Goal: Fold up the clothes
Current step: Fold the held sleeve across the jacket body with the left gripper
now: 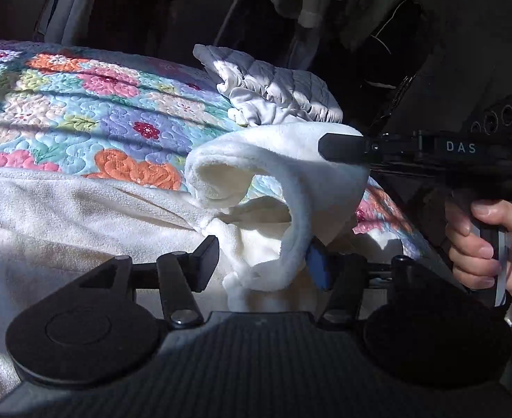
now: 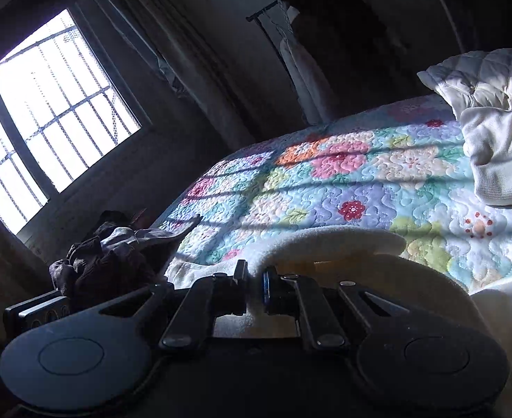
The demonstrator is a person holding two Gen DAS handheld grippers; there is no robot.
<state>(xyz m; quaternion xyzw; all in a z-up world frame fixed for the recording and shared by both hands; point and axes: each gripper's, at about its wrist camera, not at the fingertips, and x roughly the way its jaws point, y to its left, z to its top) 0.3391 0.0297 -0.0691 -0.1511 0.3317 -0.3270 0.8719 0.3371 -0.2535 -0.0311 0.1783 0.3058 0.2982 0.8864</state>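
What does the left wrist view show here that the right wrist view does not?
Only the left wrist view shows the right gripper from outside, pinching the cream fleece garment, with the person's right hand on its handle.

Only the right wrist view shows the barred window and a dark pile of clothes at the bed's edge.

Both show the floral quilt, the white quilted item on it, and fleece between each camera's own fingers.
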